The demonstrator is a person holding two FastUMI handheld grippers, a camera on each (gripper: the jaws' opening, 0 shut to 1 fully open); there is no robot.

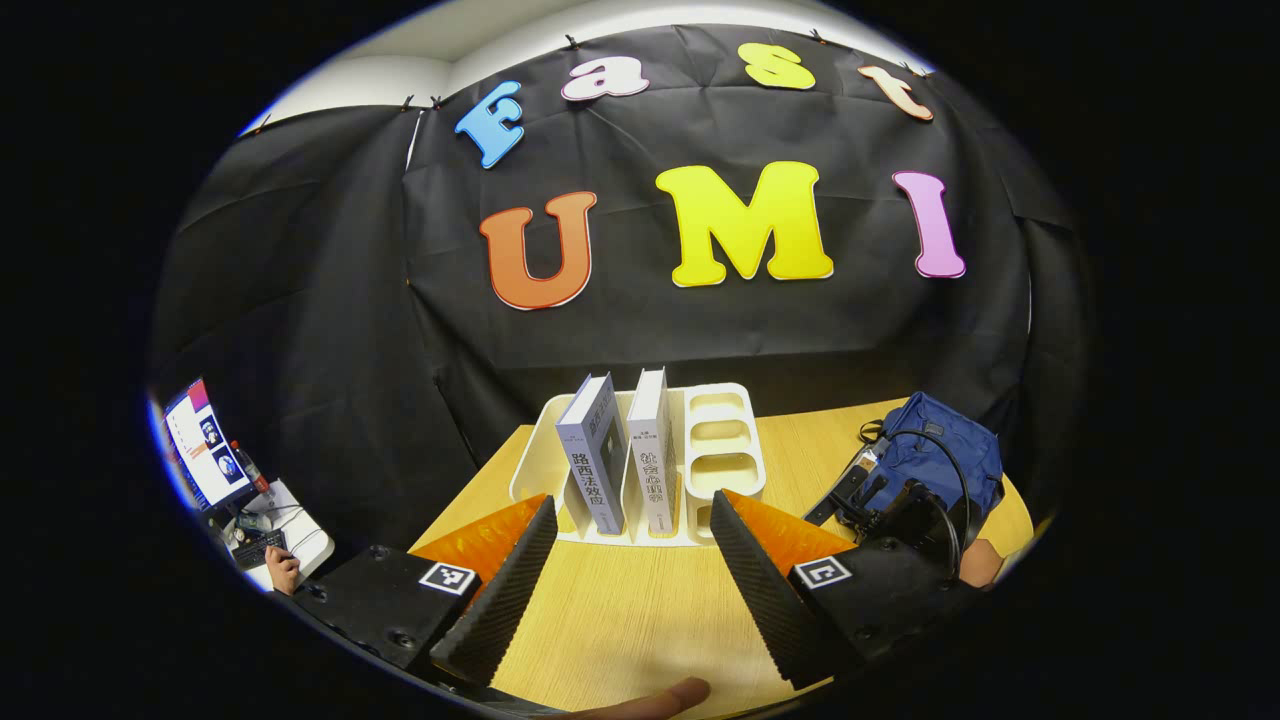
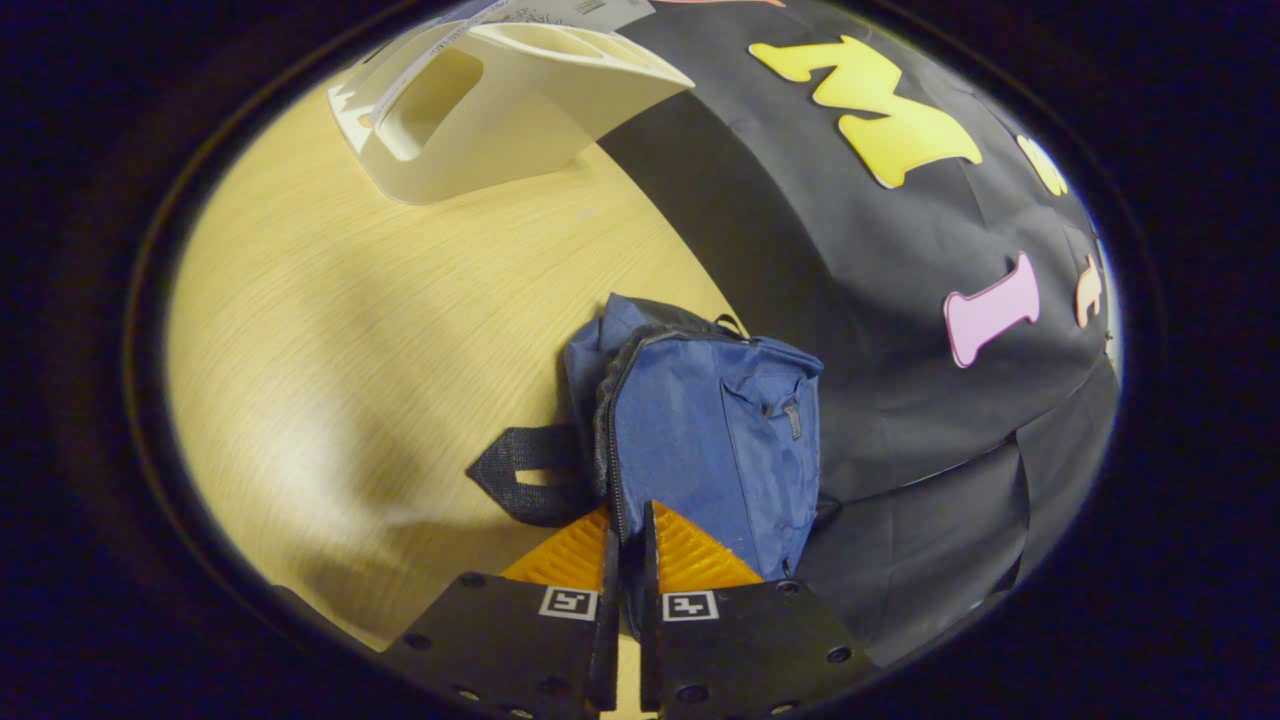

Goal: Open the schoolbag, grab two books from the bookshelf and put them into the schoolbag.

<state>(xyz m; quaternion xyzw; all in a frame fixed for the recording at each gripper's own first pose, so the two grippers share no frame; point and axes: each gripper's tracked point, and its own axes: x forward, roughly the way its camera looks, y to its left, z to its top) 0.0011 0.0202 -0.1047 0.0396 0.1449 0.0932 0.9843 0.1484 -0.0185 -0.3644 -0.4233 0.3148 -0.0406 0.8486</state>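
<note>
Ahead of the right gripper (image 2: 627, 540), the white plastic bookshelf (image 2: 500, 110) is cut off by the view's top edge. The blue fabric schoolbag's (image 2: 715, 440) zipper vanishes between the fingers, so their grip is unclear.

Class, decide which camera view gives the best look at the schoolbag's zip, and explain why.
The right gripper view: the schoolbag sits close and central, its zip running down to the right tongs, which are closed on it. The left gripper view shows the bag small at the table's far right, partly behind the other tongs; the zip cannot be made out there.

black hand-held gripper (image 1: 632, 570) — square tags
</note>
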